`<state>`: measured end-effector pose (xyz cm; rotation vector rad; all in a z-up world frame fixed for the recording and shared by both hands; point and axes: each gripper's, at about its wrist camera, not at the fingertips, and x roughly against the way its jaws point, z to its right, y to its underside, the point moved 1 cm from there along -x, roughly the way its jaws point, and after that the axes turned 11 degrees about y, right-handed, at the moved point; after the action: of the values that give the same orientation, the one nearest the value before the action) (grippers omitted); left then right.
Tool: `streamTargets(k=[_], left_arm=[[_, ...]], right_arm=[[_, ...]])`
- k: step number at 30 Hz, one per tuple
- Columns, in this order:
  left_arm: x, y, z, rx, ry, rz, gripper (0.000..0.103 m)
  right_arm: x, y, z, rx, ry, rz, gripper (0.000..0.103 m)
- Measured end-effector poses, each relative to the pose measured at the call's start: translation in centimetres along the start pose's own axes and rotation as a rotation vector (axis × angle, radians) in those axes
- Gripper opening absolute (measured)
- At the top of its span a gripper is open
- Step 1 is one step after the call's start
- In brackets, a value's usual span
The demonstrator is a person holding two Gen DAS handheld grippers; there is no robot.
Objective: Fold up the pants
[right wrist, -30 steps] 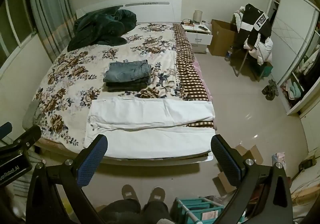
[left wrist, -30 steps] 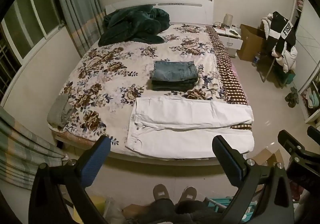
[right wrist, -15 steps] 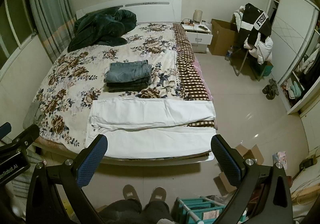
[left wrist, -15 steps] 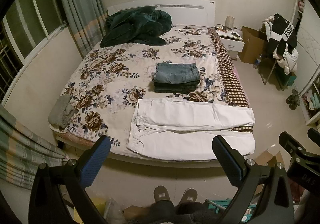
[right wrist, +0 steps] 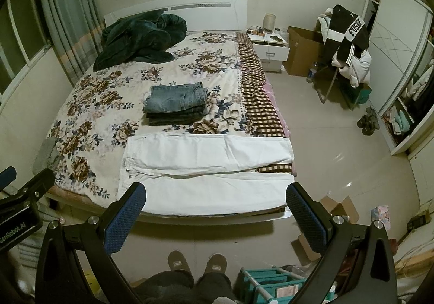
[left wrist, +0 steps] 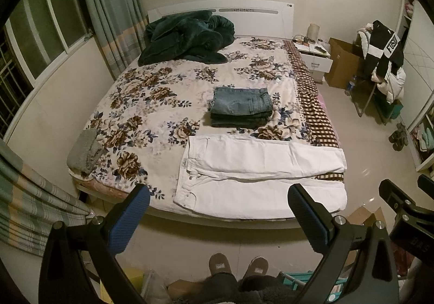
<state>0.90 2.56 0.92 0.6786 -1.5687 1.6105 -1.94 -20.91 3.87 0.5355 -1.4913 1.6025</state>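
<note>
White pants lay flat at the foot edge of the bed, long axis across the bed, waistband toward the window side, leg ends toward the room side; legs apart, not yet folded. Folded jeans were stacked just beyond them. Left gripper and right gripper both hung short of the bed, jaws wide, holding nothing. A jacket on a chair read "FUSI". Only the right view showed "enRobot.AI" on the left gripper's body; only the left view showed the window.
</note>
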Motion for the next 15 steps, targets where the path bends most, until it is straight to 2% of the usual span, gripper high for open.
streamTargets(k=[15], left_arm=[[0.2,0.0,-0.1,0.002,0.000,0.002,0.103]], right_arm=[[1.9,-0.9,-1.8,0.003,-0.010,0.002,0.103]])
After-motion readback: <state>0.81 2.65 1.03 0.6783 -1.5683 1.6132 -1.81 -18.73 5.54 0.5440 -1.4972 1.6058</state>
